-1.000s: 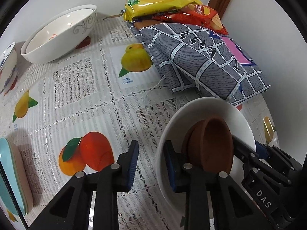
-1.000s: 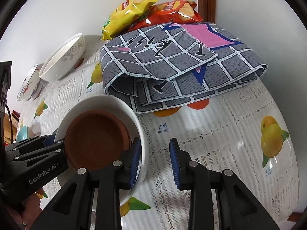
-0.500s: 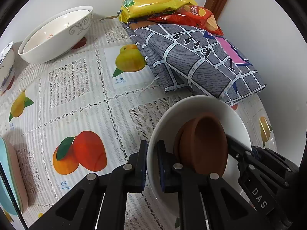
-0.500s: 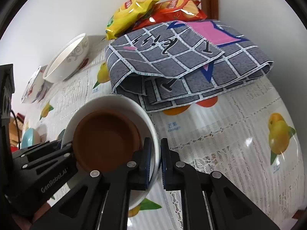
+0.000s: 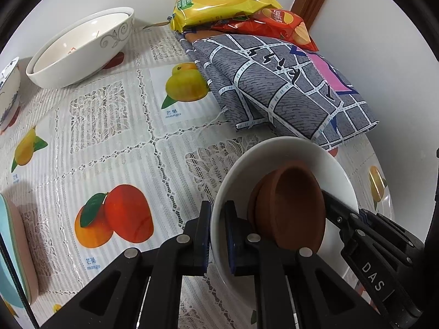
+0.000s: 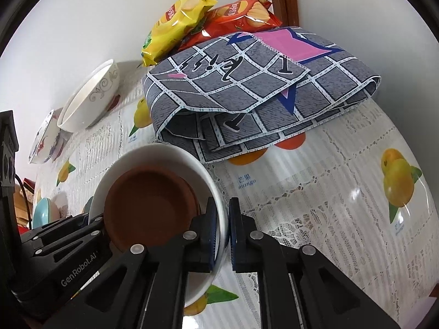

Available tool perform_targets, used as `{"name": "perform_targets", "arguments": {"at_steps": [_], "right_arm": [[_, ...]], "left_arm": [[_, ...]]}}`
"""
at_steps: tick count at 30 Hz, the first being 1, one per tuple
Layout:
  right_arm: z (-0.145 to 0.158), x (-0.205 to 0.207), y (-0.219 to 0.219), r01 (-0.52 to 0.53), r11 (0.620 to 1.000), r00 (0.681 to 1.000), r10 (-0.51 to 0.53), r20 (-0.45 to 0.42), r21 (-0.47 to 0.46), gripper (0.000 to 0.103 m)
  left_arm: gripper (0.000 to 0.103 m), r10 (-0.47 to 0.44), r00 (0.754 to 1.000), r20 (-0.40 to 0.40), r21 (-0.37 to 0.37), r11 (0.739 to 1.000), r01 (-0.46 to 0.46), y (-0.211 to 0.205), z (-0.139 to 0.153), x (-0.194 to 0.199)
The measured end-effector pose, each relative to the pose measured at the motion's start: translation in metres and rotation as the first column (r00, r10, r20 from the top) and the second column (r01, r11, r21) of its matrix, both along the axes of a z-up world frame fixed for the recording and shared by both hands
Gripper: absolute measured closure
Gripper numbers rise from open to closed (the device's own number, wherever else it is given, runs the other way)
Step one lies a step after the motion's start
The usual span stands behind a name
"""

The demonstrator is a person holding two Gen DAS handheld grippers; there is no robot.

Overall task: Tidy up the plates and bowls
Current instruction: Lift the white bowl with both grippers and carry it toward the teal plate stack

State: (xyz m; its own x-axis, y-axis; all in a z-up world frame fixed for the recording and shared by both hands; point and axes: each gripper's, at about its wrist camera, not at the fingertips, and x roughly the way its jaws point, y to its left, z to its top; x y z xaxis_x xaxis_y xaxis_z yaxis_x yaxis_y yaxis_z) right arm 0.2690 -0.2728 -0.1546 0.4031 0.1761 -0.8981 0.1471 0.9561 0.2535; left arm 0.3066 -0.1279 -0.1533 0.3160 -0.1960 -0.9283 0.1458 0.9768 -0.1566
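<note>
A white bowl (image 5: 277, 153) with brown dishes (image 5: 290, 205) nested inside sits low at the table's near right; it also shows in the right wrist view (image 6: 164, 153), with the brown dishes (image 6: 148, 200). My left gripper (image 5: 217, 235) is shut on the bowl's left rim. My right gripper (image 6: 227, 230) is shut on its opposite rim. A large white patterned bowl (image 5: 82, 46) stands at the back left. A blue-patterned bowl (image 5: 8, 87) is at the far left edge. Teal and pink dishes (image 5: 13, 252) lie at the lower left.
A folded grey checked cloth (image 5: 279, 90) lies just behind the held bowl. Yellow (image 5: 222, 0) and red (image 5: 279, 24) chip bags lean on the back wall. The fruit-print tablecloth (image 5: 109, 137) covers the table. The wall is close on the right.
Both grippers have closed from open onto opposite rims of the white bowl. The bowl now appears slightly tilted and raised.
</note>
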Motion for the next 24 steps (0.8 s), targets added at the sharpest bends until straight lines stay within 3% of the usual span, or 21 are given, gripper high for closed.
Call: {"name": "perform_targets", "arguments": {"at_steps": [12, 24], "right_arm": [[0.004, -0.004, 0.007, -0.004, 1.0, 1.0, 0.004, 0.0, 0.001, 0.095], [0.026, -0.012, 0.02, -0.01, 1.0, 1.0, 0.01, 0.029, 0.005, 0.095]], "left_arm": [[0.093, 0.007, 1.0, 0.007, 0.001, 1.0, -0.007, 0.006, 0.006, -0.008], [0.093, 0.027, 0.999, 0.032, -0.006, 1.0, -0.026, 0.021, 0.03, -0.019]]}}
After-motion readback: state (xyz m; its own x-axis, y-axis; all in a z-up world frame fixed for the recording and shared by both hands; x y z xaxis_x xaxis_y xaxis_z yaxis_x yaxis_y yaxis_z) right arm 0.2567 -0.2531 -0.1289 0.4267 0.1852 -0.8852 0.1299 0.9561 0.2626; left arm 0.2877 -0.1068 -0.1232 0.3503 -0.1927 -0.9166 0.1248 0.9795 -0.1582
